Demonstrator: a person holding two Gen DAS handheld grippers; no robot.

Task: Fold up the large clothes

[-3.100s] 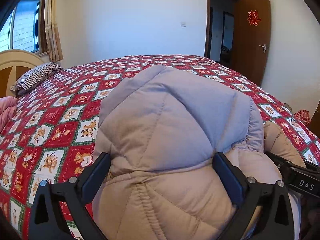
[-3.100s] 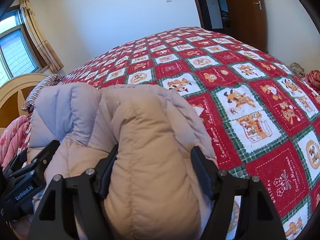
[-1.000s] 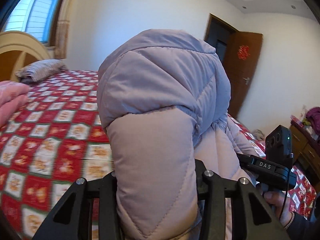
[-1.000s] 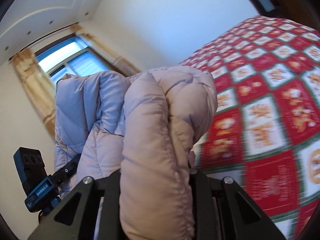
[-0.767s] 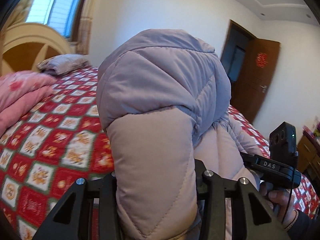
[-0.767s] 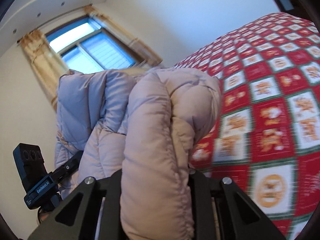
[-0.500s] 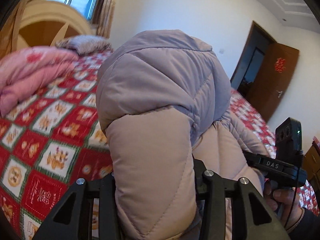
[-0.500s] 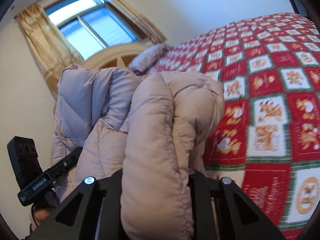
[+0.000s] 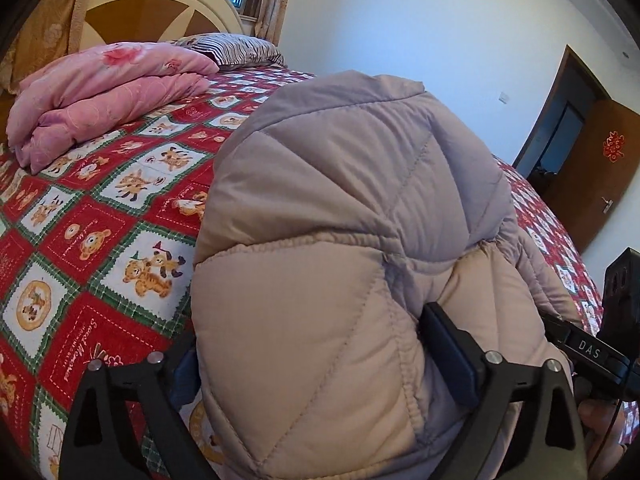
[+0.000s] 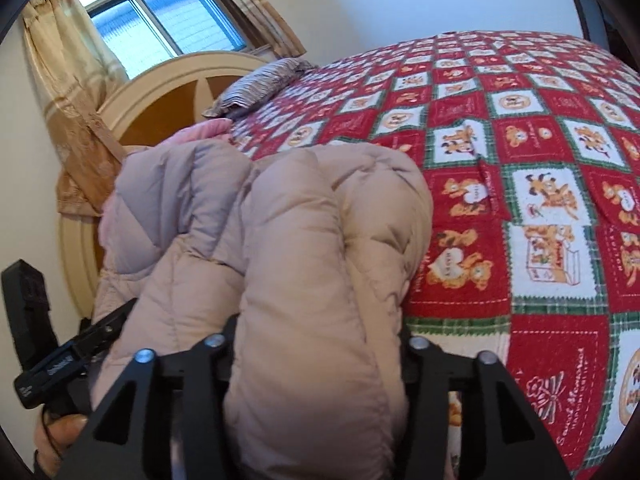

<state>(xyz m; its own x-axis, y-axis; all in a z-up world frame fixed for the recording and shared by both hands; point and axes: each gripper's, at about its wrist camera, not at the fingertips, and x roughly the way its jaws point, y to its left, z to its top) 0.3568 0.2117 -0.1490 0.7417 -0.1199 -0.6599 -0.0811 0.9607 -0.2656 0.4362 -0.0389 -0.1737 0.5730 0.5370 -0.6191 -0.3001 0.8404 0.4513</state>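
Right wrist: jaws buried in jacket [image 10: 304, 264]

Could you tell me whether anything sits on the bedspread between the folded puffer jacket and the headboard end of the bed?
Yes: a folded pink quilt and a striped pillow lie there, beyond the puffer jacket clamped in both grippers.

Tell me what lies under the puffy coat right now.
Around the coat only the red patchwork bedspread shows, so that is likely beneath it. The coat's bulk covers the spot directly underneath, so anything else there is hidden, and whether it touches the bed is unclear.
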